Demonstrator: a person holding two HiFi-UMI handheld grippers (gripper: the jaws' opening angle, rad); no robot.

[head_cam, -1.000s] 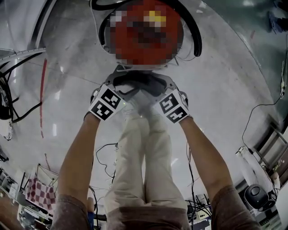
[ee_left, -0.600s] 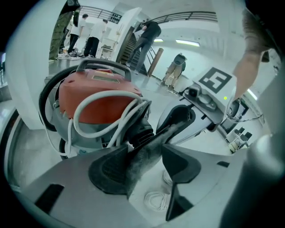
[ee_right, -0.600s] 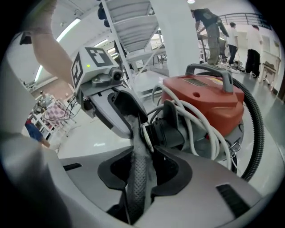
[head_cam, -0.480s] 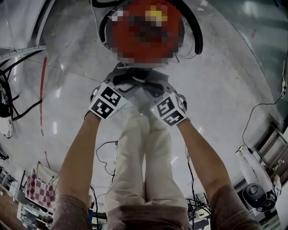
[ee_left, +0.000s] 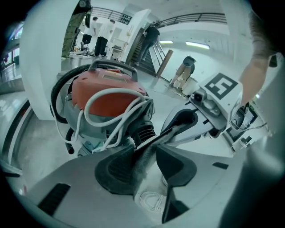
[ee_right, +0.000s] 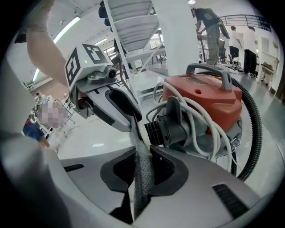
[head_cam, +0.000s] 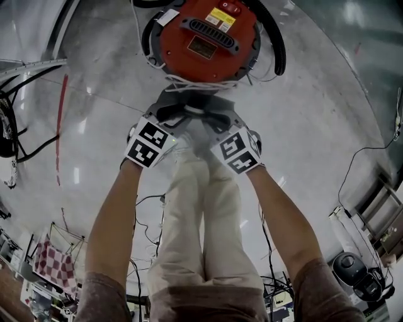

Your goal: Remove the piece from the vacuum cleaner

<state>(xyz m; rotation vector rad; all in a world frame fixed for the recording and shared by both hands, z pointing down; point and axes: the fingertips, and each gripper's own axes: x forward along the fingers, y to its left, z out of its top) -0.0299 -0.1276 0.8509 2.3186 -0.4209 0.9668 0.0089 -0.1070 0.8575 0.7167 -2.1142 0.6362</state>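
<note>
The left gripper and right gripper are both closing their jaws on the grey mesh piece. It stretches between them, just before the red vacuum cleaner, whose yellow label is too small to read.

Right gripper jaws: brought from wide apart to nearly together, and closing at this moment; the grey strip is now pinched between the pads.
Left gripper jaws: narrowed from wide apart, and closing; the same strip is now caught between them and touched by both pads.
Right marker cube: shifted slightly inward, toward the left gripper, and turned a little.
</note>
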